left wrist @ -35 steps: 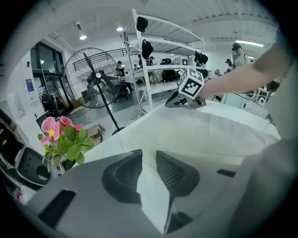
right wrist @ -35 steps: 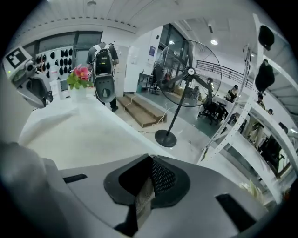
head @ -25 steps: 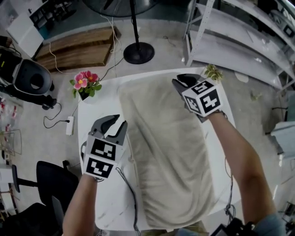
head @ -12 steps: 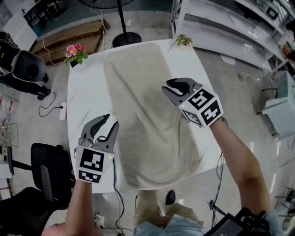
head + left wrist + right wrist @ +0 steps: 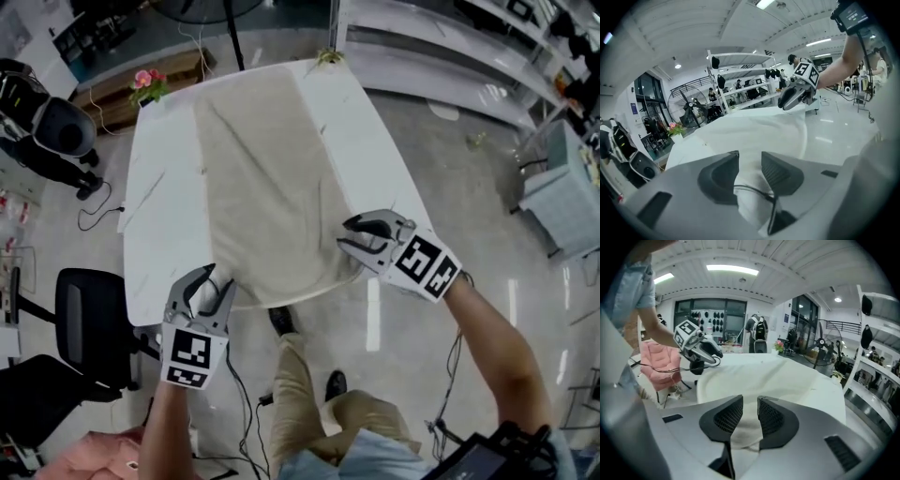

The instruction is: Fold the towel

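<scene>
A beige towel (image 5: pixel 262 169) lies flat along the white table (image 5: pixel 155 216), reaching its near edge. My left gripper (image 5: pixel 208 279) is at the towel's near left corner. Its jaws (image 5: pixel 750 155) are opening, with towel fabric in the gap between them. At the near right corner, my right gripper (image 5: pixel 349 236) is also opening its jaws (image 5: pixel 750 400). A fold of towel sits between its ribbed pads (image 5: pixel 771 418). Each gripper shows in the other's view: the right gripper (image 5: pixel 794 93) and the left gripper (image 5: pixel 704 348). Neither corner is lifted off the table.
A pot of pink flowers (image 5: pixel 148 84) and a small green plant (image 5: pixel 328 56) stand at the table's far corners. A black chair (image 5: pixel 89 323) is left of the table, metal shelving (image 5: pixel 441 47) beyond it. The person's legs (image 5: pixel 300 403) are below the near edge.
Both grippers came back from the far part of the table to the towel's near corners. The person stepped back, so the whole table now shows. The towel stayed flat.
</scene>
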Tool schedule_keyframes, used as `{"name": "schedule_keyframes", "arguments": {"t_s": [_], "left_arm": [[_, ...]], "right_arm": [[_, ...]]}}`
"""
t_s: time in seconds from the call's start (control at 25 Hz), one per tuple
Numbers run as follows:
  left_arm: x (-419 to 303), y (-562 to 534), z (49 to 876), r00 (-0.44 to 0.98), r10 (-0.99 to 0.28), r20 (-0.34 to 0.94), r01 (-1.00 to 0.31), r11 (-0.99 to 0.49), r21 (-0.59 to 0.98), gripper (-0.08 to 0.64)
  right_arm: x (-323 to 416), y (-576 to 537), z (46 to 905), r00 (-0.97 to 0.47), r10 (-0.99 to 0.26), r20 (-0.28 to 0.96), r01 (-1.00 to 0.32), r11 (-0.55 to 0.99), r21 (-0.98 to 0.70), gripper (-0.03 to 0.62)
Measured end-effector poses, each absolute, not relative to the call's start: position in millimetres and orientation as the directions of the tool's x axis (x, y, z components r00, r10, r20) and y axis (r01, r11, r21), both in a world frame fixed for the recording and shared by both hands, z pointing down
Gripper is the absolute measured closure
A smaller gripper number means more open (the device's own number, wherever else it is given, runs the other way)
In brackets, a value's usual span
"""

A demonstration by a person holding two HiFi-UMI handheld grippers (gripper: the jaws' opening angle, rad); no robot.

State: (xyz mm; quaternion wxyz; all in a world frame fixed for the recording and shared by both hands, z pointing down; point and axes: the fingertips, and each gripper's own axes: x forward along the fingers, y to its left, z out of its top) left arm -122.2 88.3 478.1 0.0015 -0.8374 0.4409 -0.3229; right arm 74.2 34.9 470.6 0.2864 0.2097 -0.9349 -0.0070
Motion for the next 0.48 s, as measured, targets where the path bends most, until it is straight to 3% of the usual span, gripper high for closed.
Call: {"name": "schedule_keyframes", "arguments": {"t_s": [0.2, 0.48], "left_arm": [[-119, 129, 486, 0.434, -0.736, 0.52, -0.721, -0.63, -0.289, 0.392], [-104, 153, 503, 0.469, -0.702, 0.535, -0.633, -0.69, -0.351, 0.274]], "right_arm": [[97, 107, 489, -0.759, -0.247, 0.602, -0.168, 0.968, 0.186, 0.378], [87, 107, 502, -0.728, -0.235, 0.643, -0.083, 0.963, 0.258, 0.36]]}}
